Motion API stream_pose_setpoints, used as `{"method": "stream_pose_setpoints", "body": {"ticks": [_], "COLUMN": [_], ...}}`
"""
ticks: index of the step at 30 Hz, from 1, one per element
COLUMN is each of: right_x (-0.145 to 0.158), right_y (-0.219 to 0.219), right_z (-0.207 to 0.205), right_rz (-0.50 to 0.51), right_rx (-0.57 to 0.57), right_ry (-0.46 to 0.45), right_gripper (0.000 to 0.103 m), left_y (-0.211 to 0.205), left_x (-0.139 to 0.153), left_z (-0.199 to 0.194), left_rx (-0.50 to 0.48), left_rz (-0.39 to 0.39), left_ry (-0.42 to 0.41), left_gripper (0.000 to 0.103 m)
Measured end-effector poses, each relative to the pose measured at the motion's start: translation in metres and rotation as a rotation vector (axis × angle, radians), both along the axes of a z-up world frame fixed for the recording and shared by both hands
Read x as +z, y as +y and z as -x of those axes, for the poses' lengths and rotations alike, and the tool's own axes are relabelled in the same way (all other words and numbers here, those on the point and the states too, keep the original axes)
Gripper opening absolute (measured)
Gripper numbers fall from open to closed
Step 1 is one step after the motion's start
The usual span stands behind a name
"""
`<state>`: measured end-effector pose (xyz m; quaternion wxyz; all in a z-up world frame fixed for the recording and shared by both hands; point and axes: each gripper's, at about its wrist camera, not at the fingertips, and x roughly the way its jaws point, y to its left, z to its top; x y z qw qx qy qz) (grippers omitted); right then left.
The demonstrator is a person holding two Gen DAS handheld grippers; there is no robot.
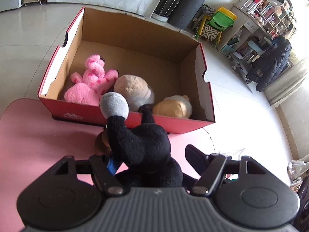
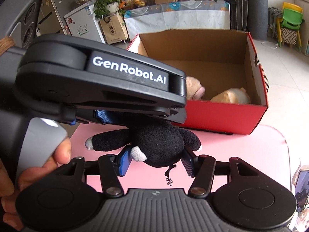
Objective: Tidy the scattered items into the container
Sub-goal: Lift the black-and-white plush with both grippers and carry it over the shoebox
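A black plush monkey (image 1: 143, 147) with grey paws hangs over the pink table (image 1: 38, 135), just in front of the red cardboard box (image 1: 135, 118). My left gripper (image 1: 152, 164) is shut on its body. One grey paw (image 1: 115, 105) reaches over the box's front wall. In the right wrist view the left gripper body (image 2: 96, 83) sits above the monkey (image 2: 160, 145), and my right gripper (image 2: 156, 160) has its blue pads (image 2: 124, 160) pressed on the monkey's lower body. The box (image 2: 222, 114) holds a pink plush (image 1: 90, 81), a beige plush (image 1: 131, 87) and a tan plush (image 1: 173, 106).
The box stands at the table's far edge (image 2: 270, 135). Beyond is a tiled floor (image 1: 29, 38) with a dark planter (image 1: 171, 2), coloured chairs (image 1: 218, 23), shelving (image 1: 266, 19) and a white freezer (image 2: 83, 21). A phone (image 2: 301, 185) lies at the table's right edge.
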<state>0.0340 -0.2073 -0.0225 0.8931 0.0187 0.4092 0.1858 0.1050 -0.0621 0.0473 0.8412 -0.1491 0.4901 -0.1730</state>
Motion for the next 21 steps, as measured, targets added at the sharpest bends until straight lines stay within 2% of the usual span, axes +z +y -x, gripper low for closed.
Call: {"method": "stream_pose_setpoints", "body": {"ticks": [4, 13, 21], "right_x": [0.007, 0.004, 0.014], "right_y": [0.002, -0.002, 0.005], "right_z": [-0.003, -0.01, -0.004], "right_rz": [0.035, 0.026, 0.031], "right_rx": [-0.003, -0.008, -0.019], "right_ry": [-0.063, -0.086, -0.129], "right_gripper": [0.056, 0.056, 0.056], "left_y": [-0.002, -0.001, 0.002], "left_x": [0.01, 0.013, 0.018], "left_z": [-0.002, -0.008, -0.012], "left_rx": [0.002, 0.004, -0.01], "left_rz": [0.023, 0.049, 0.081], "left_ry": [-0.037, -0.042, -0.07], "left_gripper": [0.071, 0.071, 0.071]}}
